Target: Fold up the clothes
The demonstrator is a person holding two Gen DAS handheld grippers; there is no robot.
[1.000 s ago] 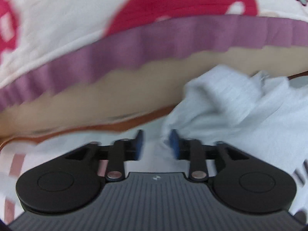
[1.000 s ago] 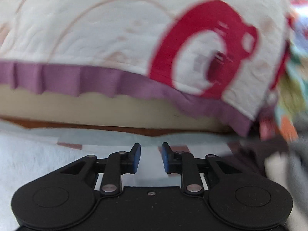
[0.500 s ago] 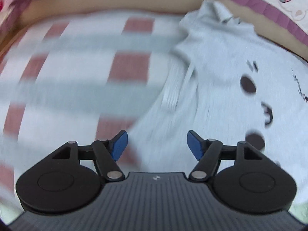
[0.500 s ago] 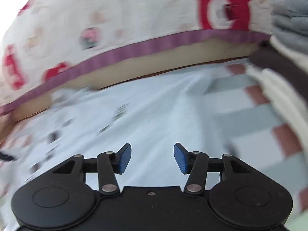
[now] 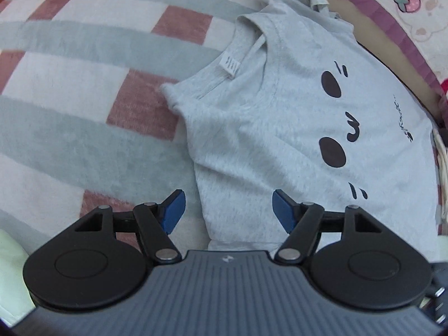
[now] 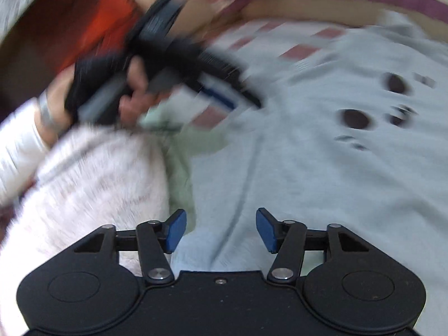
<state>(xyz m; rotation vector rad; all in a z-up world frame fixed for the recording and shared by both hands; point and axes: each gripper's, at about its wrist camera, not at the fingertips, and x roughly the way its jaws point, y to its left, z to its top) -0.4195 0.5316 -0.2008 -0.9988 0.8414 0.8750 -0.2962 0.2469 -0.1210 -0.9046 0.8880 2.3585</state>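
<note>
A checked blanket (image 5: 84, 89) of grey, white and dusty-red squares covers the surface, filling the left and centre of the left wrist view. On it lies a light grey T-shirt (image 5: 280, 128), spread from the top centre down to the lower right of that frame, its printed face (two dark oval eyes, a small curled mouth, short whisker strokes) turned sideways and its neck label (image 5: 231, 65) showing near the collar at upper centre. Beyond the blanket, along the upper right edge, runs a tan band and then a cream quilt (image 5: 420, 5) with a purple border and a strawberry print. The left gripper (image 5: 226, 210) hangs over the shirt's lower edge with its blue pads set wide and nothing pinched between them. In the right wrist view, which is heavily blurred, the right gripper (image 6: 221, 229) is above the same shirt (image 6: 322, 168), its jaws opening, fabric beneath them but not clamped. At the left of that frame sits a pale pink fuzzy garment (image 6: 92, 184) with a strip of pale green cloth (image 6: 182, 168) just beside it, and a hand (image 6: 134, 92) at upper left grips the other tool's handle.
</note>
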